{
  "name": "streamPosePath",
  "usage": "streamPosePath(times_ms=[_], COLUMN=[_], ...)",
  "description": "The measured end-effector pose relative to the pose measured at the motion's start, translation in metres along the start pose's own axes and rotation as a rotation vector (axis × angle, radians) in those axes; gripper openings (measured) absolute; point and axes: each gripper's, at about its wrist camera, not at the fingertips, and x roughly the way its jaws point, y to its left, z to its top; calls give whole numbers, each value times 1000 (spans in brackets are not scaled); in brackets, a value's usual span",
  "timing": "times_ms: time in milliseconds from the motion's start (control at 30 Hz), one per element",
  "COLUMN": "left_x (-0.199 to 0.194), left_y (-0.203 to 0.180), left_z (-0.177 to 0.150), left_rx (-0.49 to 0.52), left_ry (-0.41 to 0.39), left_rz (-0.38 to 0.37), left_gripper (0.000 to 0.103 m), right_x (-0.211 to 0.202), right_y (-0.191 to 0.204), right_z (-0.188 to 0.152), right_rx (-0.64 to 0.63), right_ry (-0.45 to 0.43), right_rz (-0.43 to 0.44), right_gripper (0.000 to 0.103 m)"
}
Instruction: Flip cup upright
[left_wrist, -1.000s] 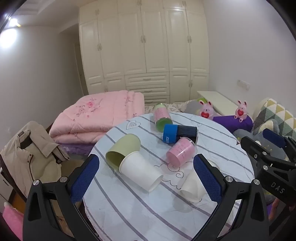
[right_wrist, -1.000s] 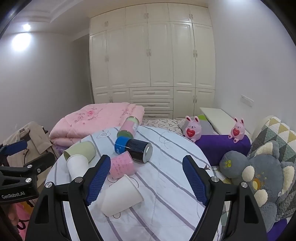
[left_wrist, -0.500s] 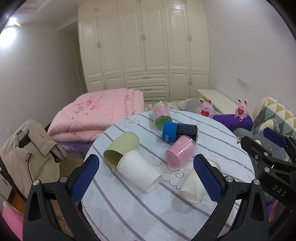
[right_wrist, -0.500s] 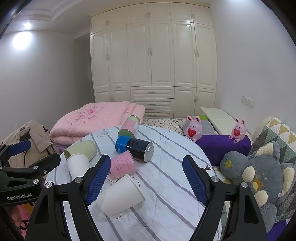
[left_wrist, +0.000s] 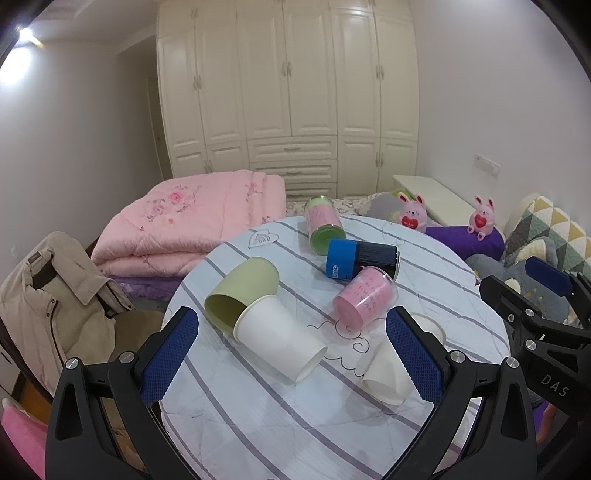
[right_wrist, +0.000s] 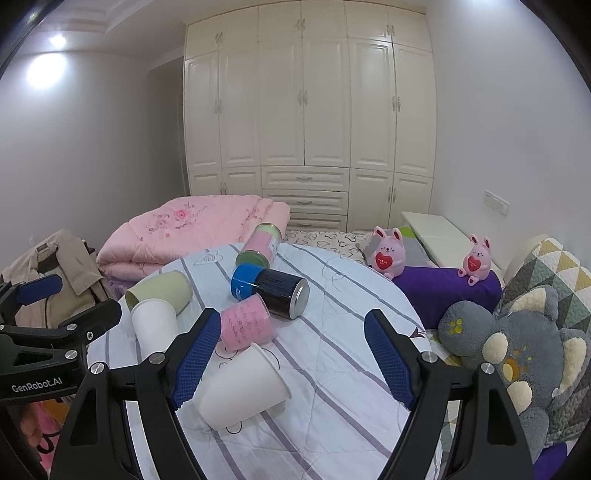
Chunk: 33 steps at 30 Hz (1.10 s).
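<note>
Several cups lie on their sides on a round table with a striped cloth (left_wrist: 258, 424). A green cup (left_wrist: 242, 291) touches a white paper cup (left_wrist: 279, 341). A second white paper cup (left_wrist: 386, 376) lies at the right. A pink cup (left_wrist: 364, 297), a blue-and-black cup (left_wrist: 360, 260) and a pink-and-green jar (left_wrist: 323, 223) lie behind. My left gripper (left_wrist: 291, 356) is open and empty above the near table. My right gripper (right_wrist: 291, 354) is open and empty, over the second white cup (right_wrist: 242, 389) and the pink cup (right_wrist: 247, 326).
A folded pink quilt (left_wrist: 192, 221) lies on the bed behind the table. A beige jacket (left_wrist: 48, 291) hangs on a chair at the left. Plush toys (right_wrist: 517, 350) and a purple cushion (right_wrist: 447, 291) crowd the right side. White wardrobes (right_wrist: 306, 110) fill the back wall.
Both grippers have drifted slightly, so the table and cups sit a little lower and closer in view. The cups themselves have not moved. Both grippers stay open.
</note>
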Motion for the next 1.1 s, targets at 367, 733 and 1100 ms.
streamPosePath(times_ms=[367, 733, 1100], left_x=[8, 13, 16], left_y=[4, 9, 12], left_z=[-2, -2, -2], left_rx=[2, -4, 14], left_ry=[19, 28, 50], left_rz=[-9, -10, -50], left_gripper=[103, 103, 103], right_x=[6, 10, 11], right_y=[6, 10, 12], right_z=[-1, -1, -3], right_rx=[-26, -44, -52], right_ry=[21, 33, 39], right_rz=[-10, -22, -30], right_gripper=[81, 81, 81])
